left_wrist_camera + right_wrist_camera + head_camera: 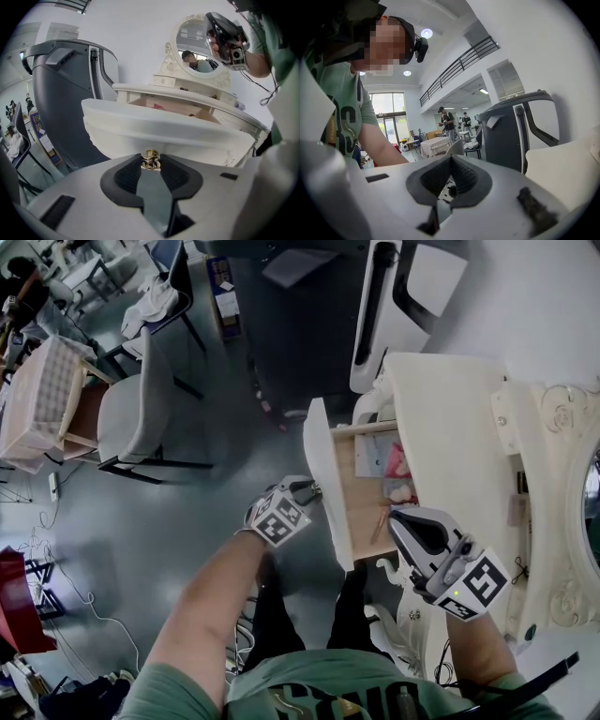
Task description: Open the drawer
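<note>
We see the left gripper (151, 161) clenched on the small gold knob (151, 158) in the middle of the drawer front (159, 124), one ribbed black pad on each side of the knob. In the head view the drawer (358, 507) sits at the centre of the frame, pulled well out of the cream dressing table (450, 418). Its bare wooden floor is exposed, with a pink item (398, 460) and a few small things we cannot name lying at the inner end.

The right gripper (450, 160) grasps nothing. Its two pads meet at their tips, and only floor shows through the gap beneath them. In the head view it hangs in the lower right, just beside the open drawer's near corner and apart from it.

Each gripper carries a cube with black-and-white square markers, at the left (279, 518) and at the right (478, 585). An oval mirror (197, 47) in an ornate cream frame stands on the table. The green T-shirt (340, 112) has large dark characters on it, too cut off for us to read. A grey chair (141, 409) stands at the upper left.
</note>
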A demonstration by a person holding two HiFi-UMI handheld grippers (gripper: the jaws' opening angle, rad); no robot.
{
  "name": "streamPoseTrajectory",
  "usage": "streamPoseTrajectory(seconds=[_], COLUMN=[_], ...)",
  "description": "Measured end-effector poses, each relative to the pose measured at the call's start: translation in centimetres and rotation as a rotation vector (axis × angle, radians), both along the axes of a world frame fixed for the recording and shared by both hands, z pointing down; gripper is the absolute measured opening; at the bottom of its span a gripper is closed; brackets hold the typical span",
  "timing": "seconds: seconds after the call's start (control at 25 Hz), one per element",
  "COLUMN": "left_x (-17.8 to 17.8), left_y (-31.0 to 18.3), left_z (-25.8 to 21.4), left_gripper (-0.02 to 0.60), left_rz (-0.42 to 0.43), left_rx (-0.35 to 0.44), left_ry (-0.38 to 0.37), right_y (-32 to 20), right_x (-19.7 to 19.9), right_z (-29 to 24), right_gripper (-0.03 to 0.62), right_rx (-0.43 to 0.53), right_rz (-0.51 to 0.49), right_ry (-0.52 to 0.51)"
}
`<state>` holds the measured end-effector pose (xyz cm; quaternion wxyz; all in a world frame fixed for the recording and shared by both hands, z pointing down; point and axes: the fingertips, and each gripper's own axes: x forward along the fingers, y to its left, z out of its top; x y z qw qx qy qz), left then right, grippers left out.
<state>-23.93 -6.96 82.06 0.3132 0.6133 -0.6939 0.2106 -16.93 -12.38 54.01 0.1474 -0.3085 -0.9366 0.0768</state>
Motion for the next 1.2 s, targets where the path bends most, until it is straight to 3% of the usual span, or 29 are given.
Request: streamPoseTrajectory(seconds=[0.92,1.2], left_x=[0.09,-0.13], left_y=[0.24,0.31], left_z=[-0.26,-0.19], left_gripper=[0.132,0.133], left_rz=[0.013,0.082], left_rx=[0.017,-0.014], left_ry=[-0.008,-0.019], right_y=[0.67,0.04], right_x=[-0.22,-0.13], right_z=[-0.04,-0.03], right_gripper=[0.011,0.011], right_rx=[0.007,0.007], right_rz=[-0.011,-0.001], right_ry=[-0.003,-0.005])
